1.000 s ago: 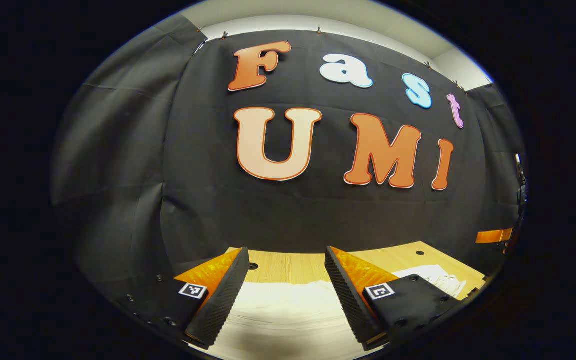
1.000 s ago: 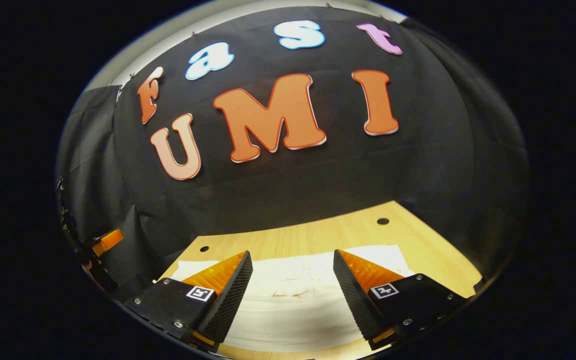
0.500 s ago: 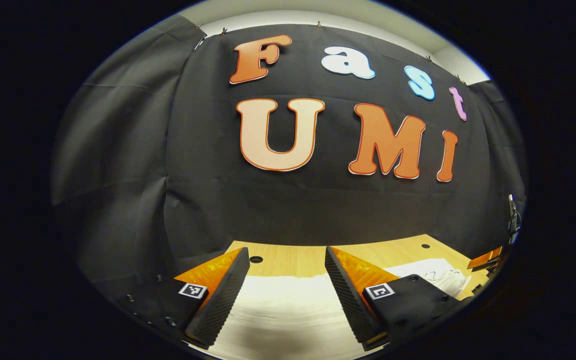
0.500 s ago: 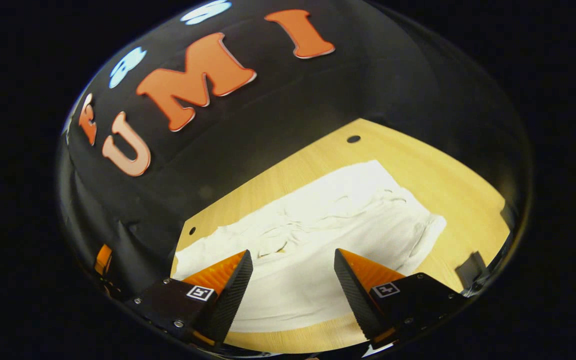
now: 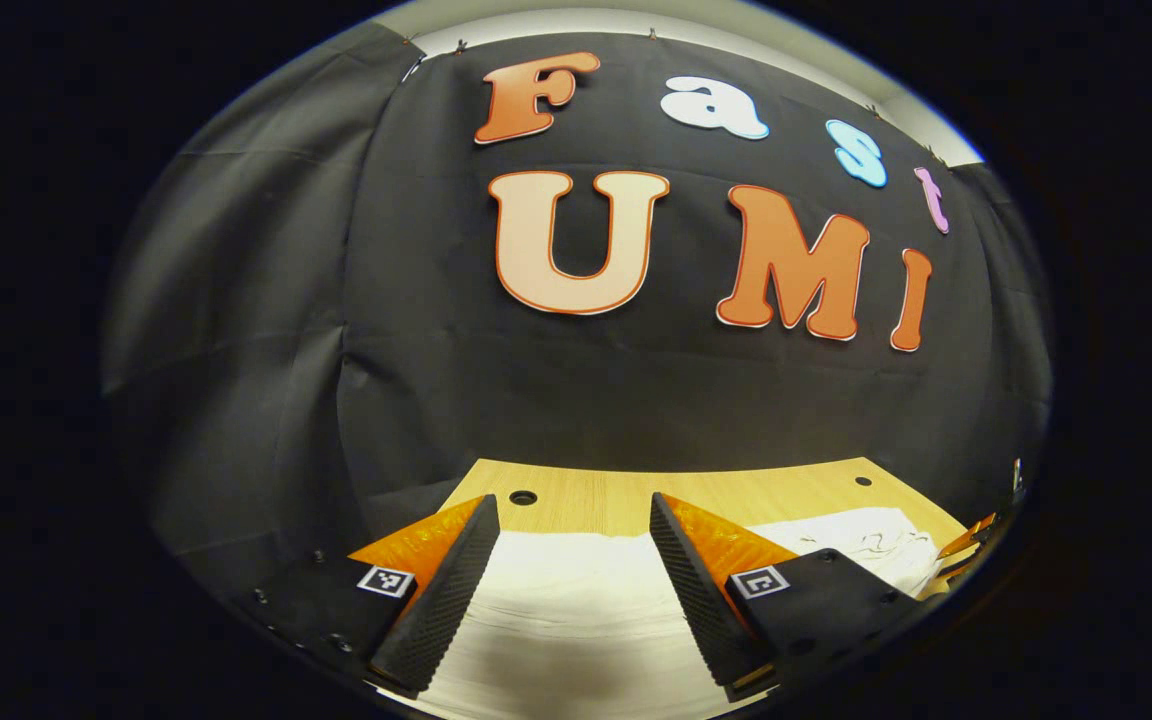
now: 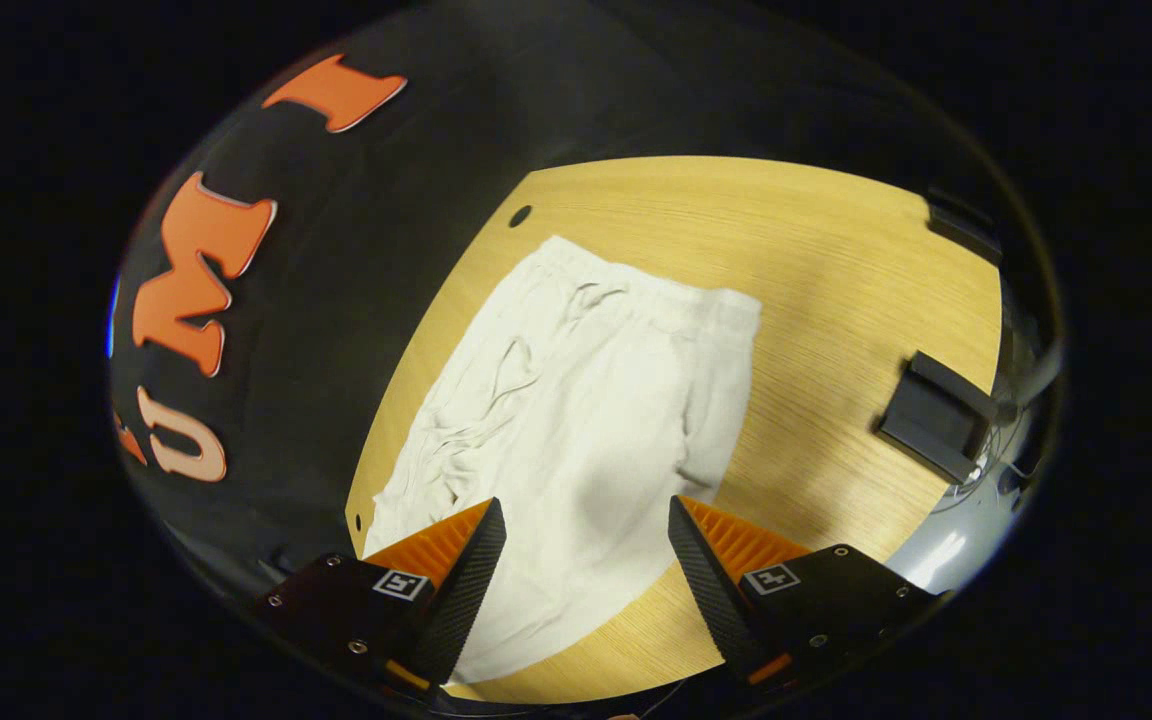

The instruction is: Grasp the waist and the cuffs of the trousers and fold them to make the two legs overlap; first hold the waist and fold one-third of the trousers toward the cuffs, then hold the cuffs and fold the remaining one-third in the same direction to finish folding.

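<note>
Currently white cloth trousers point(image 6: 576, 420) lie flat on light wooden table point(image 6: 836, 270), elastic waist at far end in right gripper view. Right gripper point(image 6: 584, 570) above near part, fingers apart, holding nothing. Left gripper point(image 5: 574, 575) likewise spread, over trousers point(image 5: 566, 620).

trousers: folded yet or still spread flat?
Cannot tell if the legs overlap. The white trousers lie flat on the table, waistband unfolded at the far end. Both tongs, left and right, are open above them.
</note>
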A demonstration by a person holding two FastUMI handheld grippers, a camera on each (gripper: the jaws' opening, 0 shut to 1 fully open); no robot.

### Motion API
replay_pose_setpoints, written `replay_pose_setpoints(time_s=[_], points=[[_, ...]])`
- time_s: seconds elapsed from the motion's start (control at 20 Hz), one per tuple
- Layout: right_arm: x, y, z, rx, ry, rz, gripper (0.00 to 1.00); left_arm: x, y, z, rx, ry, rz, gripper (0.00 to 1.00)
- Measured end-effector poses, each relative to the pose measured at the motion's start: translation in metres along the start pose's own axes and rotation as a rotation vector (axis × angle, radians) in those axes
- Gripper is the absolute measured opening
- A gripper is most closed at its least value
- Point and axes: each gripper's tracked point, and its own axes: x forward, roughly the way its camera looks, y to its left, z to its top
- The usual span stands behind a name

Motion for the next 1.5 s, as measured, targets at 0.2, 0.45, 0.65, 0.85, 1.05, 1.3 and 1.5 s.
replay_pose_setpoints(time_s=[0.2, 0.45, 0.65, 0.85, 1.05, 1.3, 1.5], points=[[0.012, -0.029, -0.001, 0.046, 0.024, -0.067, 0.98, 0.000, 0.014, -0.012, -0.016, 0.024, 0.024, 0.99], [0.030, -0.023, 0.000, 0.095, 0.057, -0.067, 0.98, 0.000, 0.021, -0.017, -0.006, 0.037, 0.048, 0.99], [0.041, -0.011, 0.002, 0.096, 0.089, -0.059, 0.99, -0.003, 0.031, -0.020, -0.029, 0.050, 0.078, 0.99], [0.051, -0.018, -0.002, 0.138, 0.145, -0.090, 0.57, -0.008, 0.045, -0.026, -0.048, 0.060, 0.125, 0.99], [0.055, -0.029, -0.004, 0.231, 0.150, -0.130, 0.11, -0.016, 0.058, -0.045, -0.114, 0.090, 0.159, 1.00], [0.056, -0.029, -0.004, 0.191, 0.159, -0.131, 0.02, -0.021, 0.080, -0.100, -0.366, 0.217, 0.218, 0.99], [0.056, -0.029, -0.004, 0.200, 0.166, -0.130, 0.03, -0.029, 0.098, -0.152, -0.710, 0.268, 0.270, 0.99]])
